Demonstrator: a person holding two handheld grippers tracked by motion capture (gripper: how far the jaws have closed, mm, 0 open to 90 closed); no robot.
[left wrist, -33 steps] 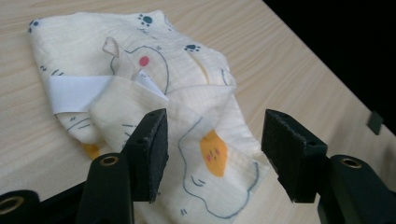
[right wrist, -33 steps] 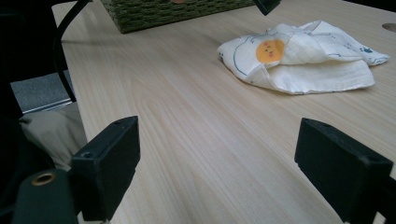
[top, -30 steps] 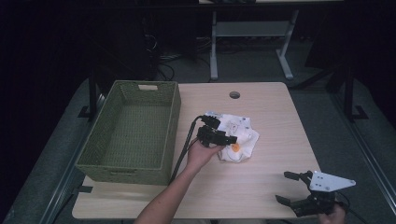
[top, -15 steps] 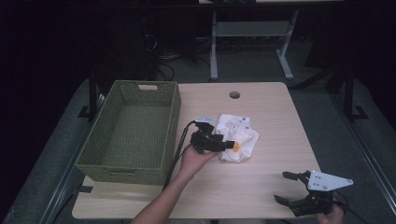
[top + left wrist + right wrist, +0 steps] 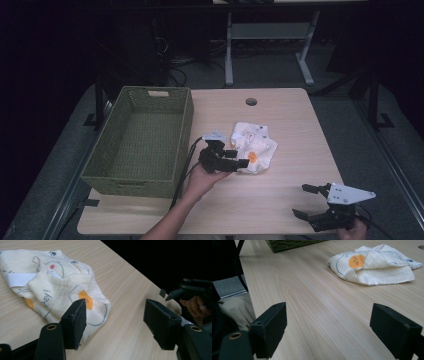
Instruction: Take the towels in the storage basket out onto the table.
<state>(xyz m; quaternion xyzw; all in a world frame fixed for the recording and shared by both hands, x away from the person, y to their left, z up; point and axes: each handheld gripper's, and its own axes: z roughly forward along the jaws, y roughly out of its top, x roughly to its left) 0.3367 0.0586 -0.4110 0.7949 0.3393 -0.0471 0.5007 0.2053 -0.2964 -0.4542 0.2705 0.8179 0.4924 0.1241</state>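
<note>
My left claw [image 5: 239,158] has just been opening, nothing between its jaws, at the near edge of the printed muslin cloth [image 5: 254,146] lying mid-frame on the tabletop [image 5: 295,130]. It looks soft, light and floppy; I'd pinch its bunched folded edge. My right claw [image 5: 304,200] stands wide, lower right.

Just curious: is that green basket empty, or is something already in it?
Empty. The high view shows the basket's bare woven bottom; the cloth lies bunched on the table beside it.

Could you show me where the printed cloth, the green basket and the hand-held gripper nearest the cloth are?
printed cloth [image 5: 255,146]: high view, on its crumpled middle.
green basket [image 5: 186,117]: high view, on its right wall.
left gripper [image 5: 239,158]: high view, midway between its open fingertips, beside the cloth.
</note>
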